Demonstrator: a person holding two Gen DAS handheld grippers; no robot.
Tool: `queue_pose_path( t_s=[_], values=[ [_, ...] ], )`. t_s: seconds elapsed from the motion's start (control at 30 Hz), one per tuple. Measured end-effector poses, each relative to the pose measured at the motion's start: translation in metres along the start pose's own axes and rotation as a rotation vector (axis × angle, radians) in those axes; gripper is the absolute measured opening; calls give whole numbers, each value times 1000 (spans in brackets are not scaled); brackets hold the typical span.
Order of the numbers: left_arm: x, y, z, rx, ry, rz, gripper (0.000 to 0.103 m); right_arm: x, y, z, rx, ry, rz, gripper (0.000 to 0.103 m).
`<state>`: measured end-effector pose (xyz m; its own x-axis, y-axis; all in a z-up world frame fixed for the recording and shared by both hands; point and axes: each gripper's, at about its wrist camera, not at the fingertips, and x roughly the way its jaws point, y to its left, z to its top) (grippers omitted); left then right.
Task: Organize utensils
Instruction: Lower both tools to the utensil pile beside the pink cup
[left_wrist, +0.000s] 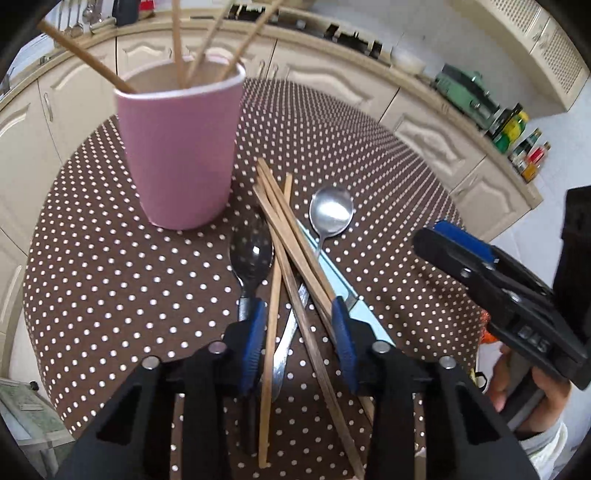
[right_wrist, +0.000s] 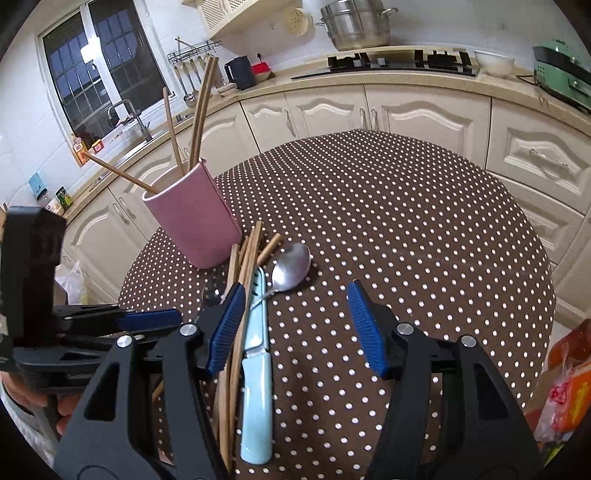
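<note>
Left gripper (left_wrist: 300, 325) open, straddling wooden chopsticks (left_wrist: 284, 236) piled with two steel spoons (left_wrist: 331, 212) beside pink cup (left_wrist: 179, 147) on dotted brown tablecloth (left_wrist: 110, 277). Right gripper (right_wrist: 295, 317) open, empty.

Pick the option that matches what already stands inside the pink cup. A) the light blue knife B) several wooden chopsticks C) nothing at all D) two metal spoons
B: several wooden chopsticks rise out of the pink cup, while both spoons, the shiny one and the dark one, and the light blue knife lie on the dotted tablecloth.
</note>
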<state>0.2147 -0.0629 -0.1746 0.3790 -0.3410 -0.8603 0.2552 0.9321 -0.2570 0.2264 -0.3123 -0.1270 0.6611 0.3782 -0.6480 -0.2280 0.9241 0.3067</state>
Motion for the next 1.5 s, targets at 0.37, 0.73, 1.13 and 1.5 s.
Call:
queue_pose_path(
  t_s=[0.37,0.73,1.13,1.5],
  values=[
    [38,-15,19,-7,59,56,9,-1,-14,-8,22,25,8,59],
    [22,2,16,-83,21,-35,6,5,-2,-2,-12,62,22,59],
    [-22,32,-1,-139,-83,-35,6,42,47,14,-140,216,16,39],
    [-33,56,-27,-140,-66,-51,6,76,71,19,-219,348,-39,12]
  ],
)
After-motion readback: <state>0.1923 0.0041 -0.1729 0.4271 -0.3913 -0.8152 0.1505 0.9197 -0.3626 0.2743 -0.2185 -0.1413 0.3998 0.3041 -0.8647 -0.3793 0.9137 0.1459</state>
